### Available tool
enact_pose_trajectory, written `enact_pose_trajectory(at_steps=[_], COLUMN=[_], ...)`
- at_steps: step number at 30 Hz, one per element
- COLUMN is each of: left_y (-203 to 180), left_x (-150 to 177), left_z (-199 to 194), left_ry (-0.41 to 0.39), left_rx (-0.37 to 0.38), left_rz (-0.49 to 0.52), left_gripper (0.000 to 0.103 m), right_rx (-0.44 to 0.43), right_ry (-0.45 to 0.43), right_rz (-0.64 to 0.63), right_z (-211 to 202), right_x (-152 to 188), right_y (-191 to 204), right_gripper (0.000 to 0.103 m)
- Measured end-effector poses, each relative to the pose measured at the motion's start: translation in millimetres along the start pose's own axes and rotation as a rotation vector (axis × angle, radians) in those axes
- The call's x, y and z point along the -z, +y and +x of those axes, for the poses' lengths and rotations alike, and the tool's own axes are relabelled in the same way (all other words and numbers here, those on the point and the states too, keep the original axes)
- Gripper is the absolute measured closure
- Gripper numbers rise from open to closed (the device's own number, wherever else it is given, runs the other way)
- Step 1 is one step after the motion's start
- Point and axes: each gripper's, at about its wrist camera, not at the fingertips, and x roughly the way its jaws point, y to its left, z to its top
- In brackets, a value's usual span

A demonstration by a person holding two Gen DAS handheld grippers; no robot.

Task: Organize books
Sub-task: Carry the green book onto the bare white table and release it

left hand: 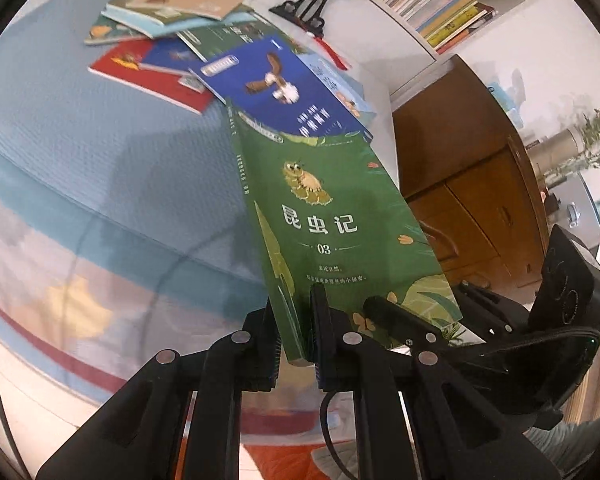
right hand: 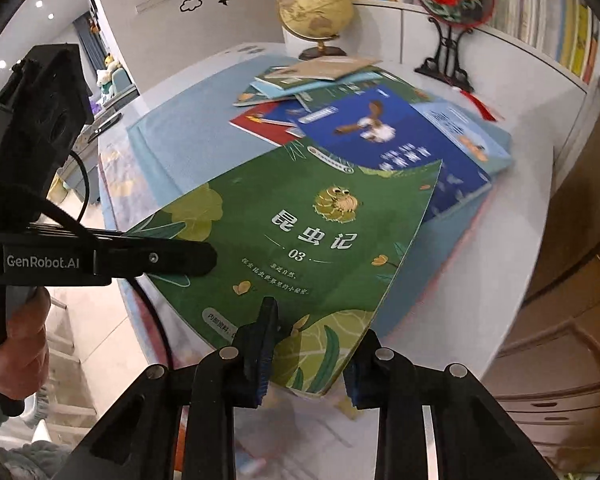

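Bench [right hand: 172, 128]: blue cloth, book pile [right hand: 308, 84] toward far edge.
Green book [left hand: 340, 216]: lifted, tilted over near edge, far corner over blue book [right hand: 380, 128].
Left tool [left hand: 294, 334]: closed on green book's spine edge.
Right tool [right hand: 308, 354]: jaws apart, straddling book's corner.

Green book [left hand: 332, 216], centre frame: smooth, slightly glossy paper cover. Blue cloth [left hand: 80, 128] at left: woven, matt, finely textured. Cabinet [left hand: 472, 184] at right: polished brown wood. Left gripper [left hand: 296, 332], bottom: matt black plastic with round metal pins.
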Motion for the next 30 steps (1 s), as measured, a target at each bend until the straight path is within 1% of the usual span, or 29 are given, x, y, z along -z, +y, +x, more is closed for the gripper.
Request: enact_pose_trajectory(at_steps=[2, 3, 7, 11, 12, 15, 18, 22, 27, 30], left_y=[18, 29, 70, 119, 130, 157, 184, 217, 266, 302], left_x=[-3, -5, -10, -21, -24, -31, -41, -62, -97, -130], left_z=[-15, -22, -50, -84, -93, -115, -139, -167, -192, -199], left_ry=[-0.007, -0.009, -0.019, -0.049, -0.057, -0.077, -0.099, -0.142, -0.164, -0.159], left_rx=[0.013, 0.019, 0.046, 0.064, 0.062, 0.043, 0.007, -0.034, -0.050, -0.043], left_rz=[0.006, 0.002, 0.001, 0.018, 0.019, 0.031, 0.043, 0.042, 0.048, 0.055], left_gripper=[0.094, 0.093, 0.091, 0.091, 0.091, 0.091, 0.092, 0.091, 0.092, 0.092], right_rx=[0.011, 0.015, 0.017, 0.042, 0.046, 0.034, 0.009, -0.035, -0.028, -0.020], right_ry=[-0.008, -0.010, -0.024, -0.058, -0.069, -0.090, -0.109, -0.110, -0.135, -0.137], right_rz=[-0.015, -0.019, 0.007, -0.007, -0.009, -0.004, -0.008, -0.025, -0.055, -0.040], right_z=[-3, 0, 18, 33, 39, 53, 69, 92, 122, 147], right_x=[-6, -14, -42, -70, -79, -98, -116, -148, -198, -232], right_y=[20, 34, 78, 127, 143, 173, 205, 243, 283, 301], right_gripper=[0.075, 0.075, 0.075, 0.075, 0.075, 0.075, 0.074, 0.073, 0.073, 0.073])
